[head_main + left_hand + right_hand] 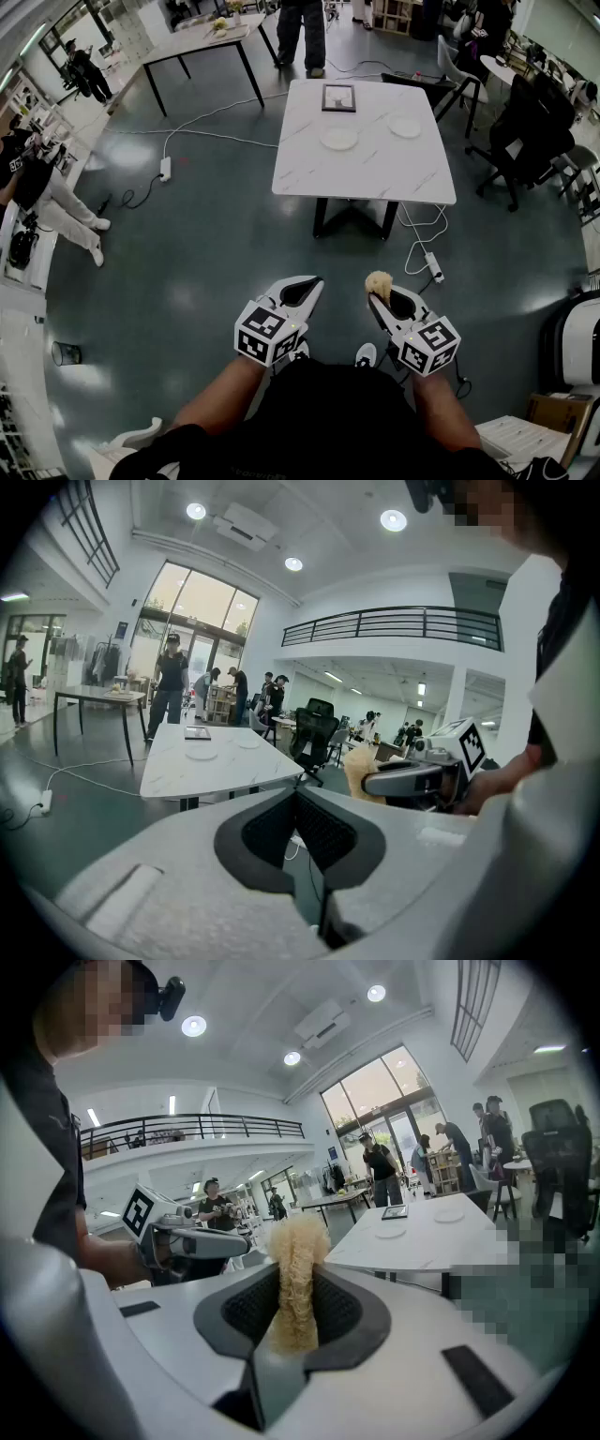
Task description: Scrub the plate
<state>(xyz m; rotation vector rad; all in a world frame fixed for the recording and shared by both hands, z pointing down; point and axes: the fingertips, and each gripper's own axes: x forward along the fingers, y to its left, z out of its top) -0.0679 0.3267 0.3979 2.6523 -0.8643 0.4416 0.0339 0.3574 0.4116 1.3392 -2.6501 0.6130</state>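
Two white plates [338,139] [405,127] lie on a white marble table [366,173] well ahead of me, beside a dark framed square [338,97]. Both grippers hang over the floor, short of the table. My right gripper [382,294] is shut on a tan fibrous scrubber [379,283], which sticks up between the jaws in the right gripper view [298,1283]. My left gripper [307,291] is shut with nothing in it, the jaws meeting tip to tip in the left gripper view [296,797]. That view also shows the table [206,771], the plates [200,755] and the right gripper [375,782].
Grey floor lies between me and the table, with a power strip [434,267] and cables by its legs. Black office chairs [525,141] stand to the right. A black-legged table [202,42] and several people are at the back and left.
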